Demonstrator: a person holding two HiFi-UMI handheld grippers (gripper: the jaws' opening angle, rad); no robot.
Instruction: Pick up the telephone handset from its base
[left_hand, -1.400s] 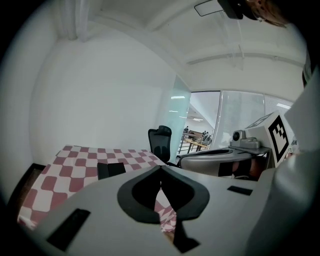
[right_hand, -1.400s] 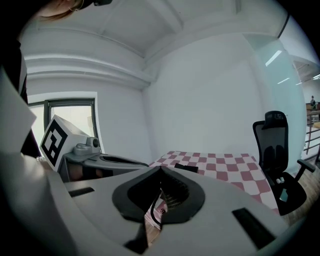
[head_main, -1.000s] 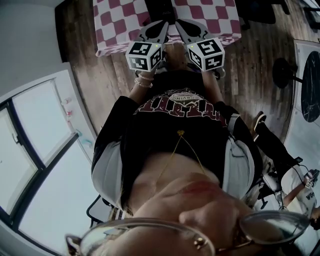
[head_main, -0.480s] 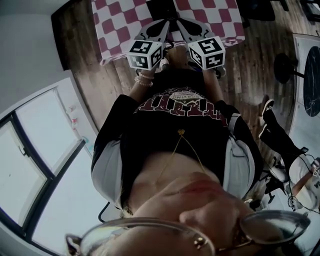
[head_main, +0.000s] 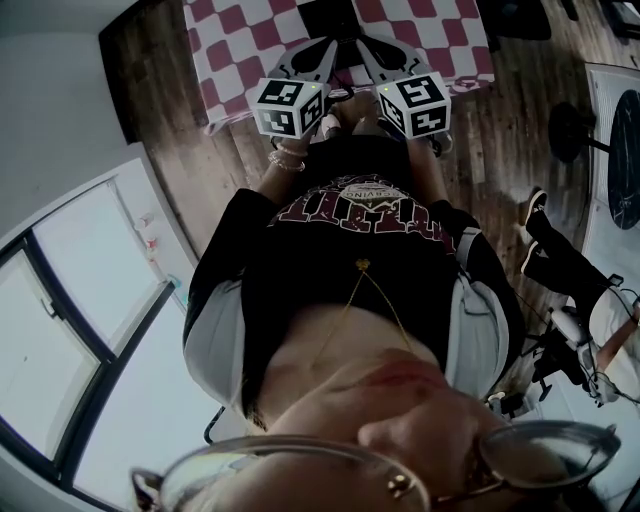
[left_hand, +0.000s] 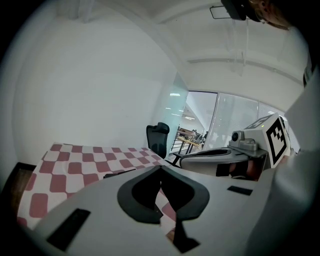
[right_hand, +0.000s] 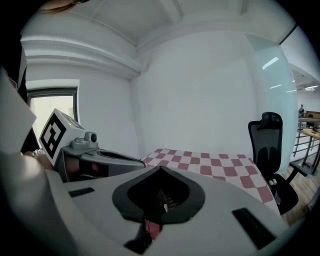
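Left gripper (left_hand: 160, 169): jaws closed tip to tip with nothing between them; reaches over the near edge of the checked table (head_main: 240, 40).
Right gripper (right_hand: 160, 169): jaws closed and empty; beside the left gripper at the same table edge.
Telephone (head_main: 328, 14): dark shape on the table, just beyond both gripper tips; handset indistinguishable from base.

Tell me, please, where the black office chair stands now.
In the right gripper view, the black office chair stands at the right, beside the checkered table, at its right edge.
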